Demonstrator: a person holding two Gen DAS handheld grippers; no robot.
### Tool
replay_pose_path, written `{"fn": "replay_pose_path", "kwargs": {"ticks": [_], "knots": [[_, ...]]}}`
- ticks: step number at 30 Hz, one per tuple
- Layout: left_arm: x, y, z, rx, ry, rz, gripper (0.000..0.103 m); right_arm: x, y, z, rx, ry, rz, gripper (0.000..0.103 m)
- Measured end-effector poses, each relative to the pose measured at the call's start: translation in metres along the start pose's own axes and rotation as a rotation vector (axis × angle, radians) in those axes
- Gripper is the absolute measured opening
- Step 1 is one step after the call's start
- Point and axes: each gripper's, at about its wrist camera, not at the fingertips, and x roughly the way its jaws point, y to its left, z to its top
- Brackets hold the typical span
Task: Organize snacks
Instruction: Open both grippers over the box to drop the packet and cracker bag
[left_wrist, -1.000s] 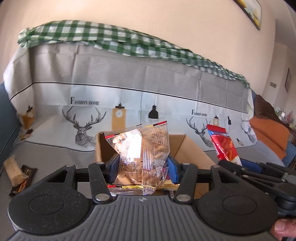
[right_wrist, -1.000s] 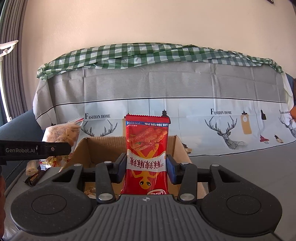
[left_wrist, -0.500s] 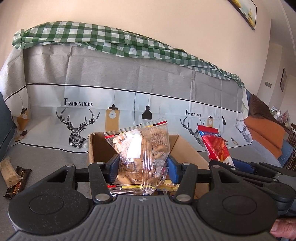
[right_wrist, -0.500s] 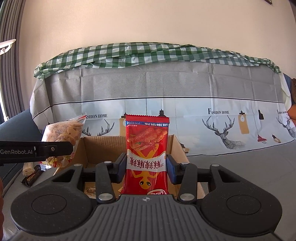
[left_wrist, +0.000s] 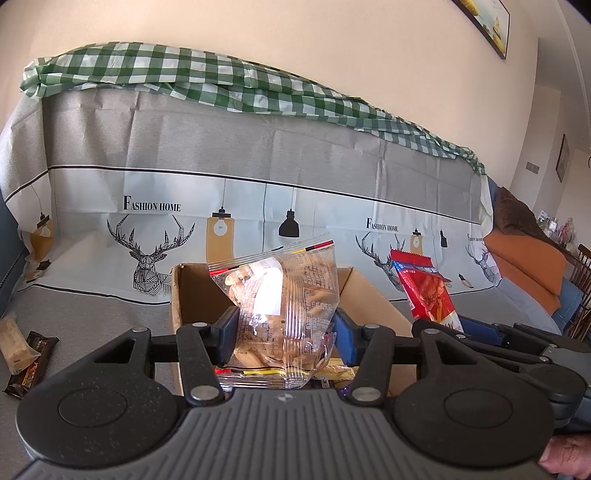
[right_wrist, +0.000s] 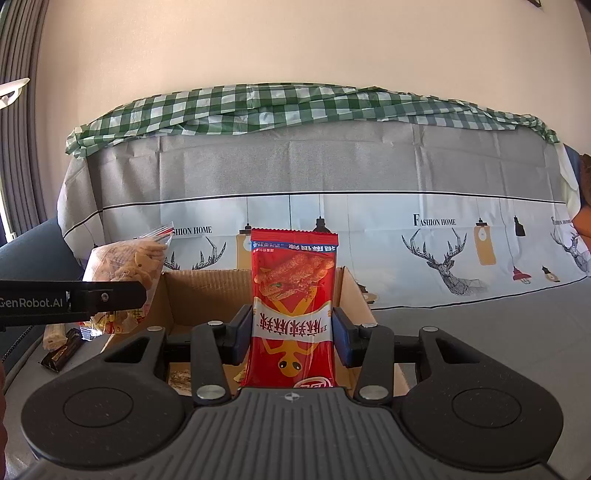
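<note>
My left gripper (left_wrist: 284, 332) is shut on a clear bag of golden snacks (left_wrist: 284, 306), held upright above the open cardboard box (left_wrist: 192, 295). My right gripper (right_wrist: 293, 334) is shut on a red snack packet (right_wrist: 293, 295), also upright over the same cardboard box (right_wrist: 207, 291). The right wrist view shows the clear bag (right_wrist: 125, 266) at the left, beside the left gripper's black arm. In the left wrist view the red packet (left_wrist: 424, 288) stands at the right. Several small packets lie on the box floor (right_wrist: 179, 378).
The box sits on a grey sofa seat under a deer-print cover (left_wrist: 155, 258), with a green checked cloth (left_wrist: 184, 77) along the backrest. A pale bar (left_wrist: 13, 341) and a dark brown bar (left_wrist: 31, 363) lie on the seat left of the box. A fingertip (left_wrist: 565, 458) shows bottom right.
Both grips are unchanged. The left wrist view has swung a little, so the loose bars and the red packet sit further left; the right view barely shifts.
</note>
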Motion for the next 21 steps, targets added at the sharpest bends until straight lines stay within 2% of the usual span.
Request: {"fn": "replay_pose_path", "kwargs": {"ticks": [9,11,12,13,14,21], "knots": [[0.0006,-0.0003,0.0002,-0.007,0.0,-0.007,0.058,0.0024,-0.0008,-0.0007,0.006,0.012,0.0,0.047],[0.0011,-0.0006,-0.0004,-0.013,0.005,-0.018,0.062,0.0044,-0.0009,-0.0014,0.01,0.027,0.008,0.052],[0.0021,-0.0001,-0.0007,-0.017,0.012,-0.025,0.07,0.0069,-0.001,-0.0016,0.008,0.039,0.011,0.058],[0.0026,-0.0003,-0.0011,-0.021,0.014,-0.032,0.075,0.0082,-0.0001,-0.0024,0.001,0.045,0.004,0.071],[0.002,-0.0009,-0.0013,-0.02,0.007,-0.031,0.076,0.0084,0.0012,-0.0025,-0.007,0.042,-0.007,0.08],[0.0003,-0.0024,-0.0019,-0.009,-0.026,-0.033,0.076,0.0094,0.0015,-0.0032,-0.005,0.044,-0.017,0.083]]}}
